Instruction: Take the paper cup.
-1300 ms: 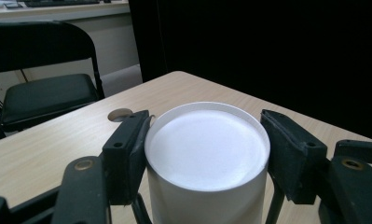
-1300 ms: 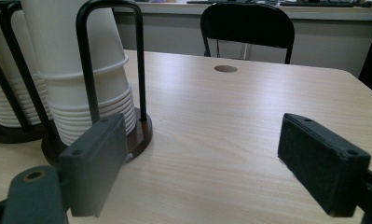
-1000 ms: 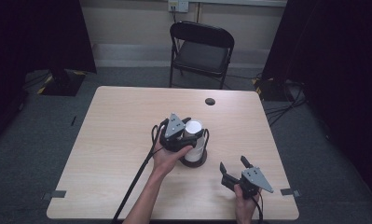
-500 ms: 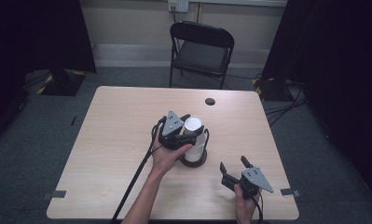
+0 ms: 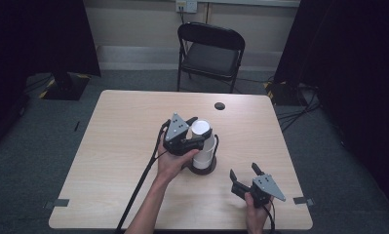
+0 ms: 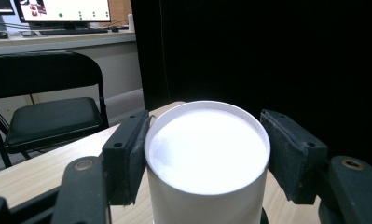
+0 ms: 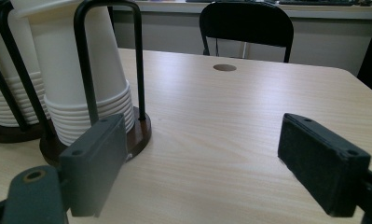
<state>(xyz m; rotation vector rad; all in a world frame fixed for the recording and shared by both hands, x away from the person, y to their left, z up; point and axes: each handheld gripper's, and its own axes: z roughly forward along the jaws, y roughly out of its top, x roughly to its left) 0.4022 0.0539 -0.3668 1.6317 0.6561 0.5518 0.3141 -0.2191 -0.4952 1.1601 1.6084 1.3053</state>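
A stack of upside-down white paper cups (image 5: 202, 151) stands in a black wire holder (image 7: 138, 60) on a round dark base (image 5: 204, 169) near the middle of the table. My left gripper (image 5: 200, 130) reaches over it from the left. Its two pads press on either side of the top cup (image 6: 207, 140), just under the cup's white bottom. My right gripper (image 5: 243, 173) rests low near the front right edge, open, with bare tabletop between its fingers. In the right gripper view, the cup stack (image 7: 81, 60) stands to the left of that gripper (image 7: 202, 163).
The light wood table (image 5: 124, 126) has a dark round hole (image 5: 220, 106) at its back right. A black folding chair (image 5: 209, 48) stands behind the table. A second cup stack (image 7: 6, 70) shows at the left edge of the right gripper view.
The left gripper has shifted very slightly at the top of the stack. The right gripper has stayed where it was.
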